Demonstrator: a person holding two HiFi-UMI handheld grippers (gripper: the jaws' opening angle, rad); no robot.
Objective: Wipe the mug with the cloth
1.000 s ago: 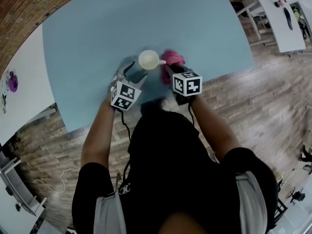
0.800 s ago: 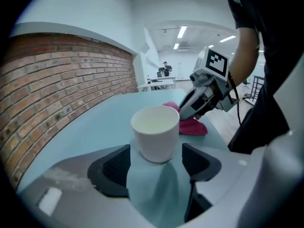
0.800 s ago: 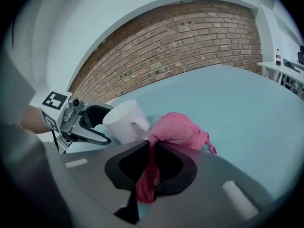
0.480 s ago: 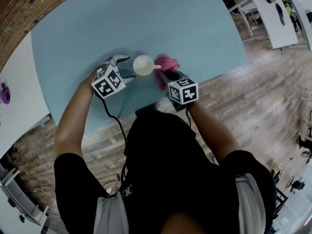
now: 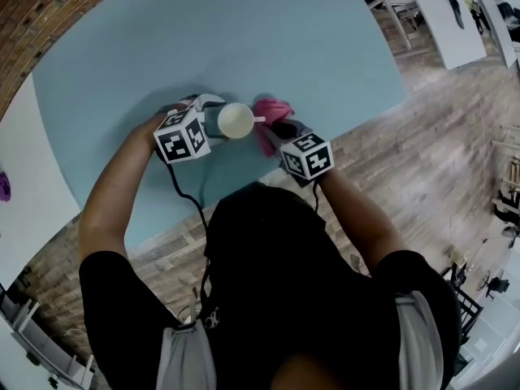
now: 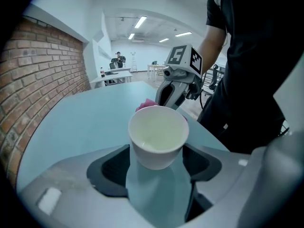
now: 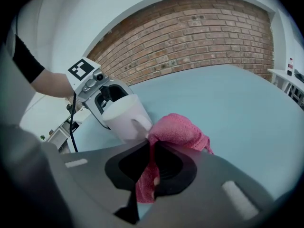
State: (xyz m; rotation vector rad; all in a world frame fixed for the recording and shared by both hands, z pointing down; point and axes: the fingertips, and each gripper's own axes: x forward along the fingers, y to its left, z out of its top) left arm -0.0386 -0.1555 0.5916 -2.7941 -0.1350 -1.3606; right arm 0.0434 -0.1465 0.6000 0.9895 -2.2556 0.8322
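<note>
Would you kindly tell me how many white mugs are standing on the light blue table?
1: the white ceramic mug stands upright on the light blue table, right beside the crumpled pink cloth. None seems hidden.

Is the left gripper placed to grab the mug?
Likely yes: the left gripper has just been opening its jaws, which stand either side of the mug, nothing else between them. The right gripper, shut on the cloth, is beyond it.

open office: brick wall (image 6: pixel 42 70), white desks (image 6: pixel 116 77), striplights (image 6: pixel 140 22).
</note>
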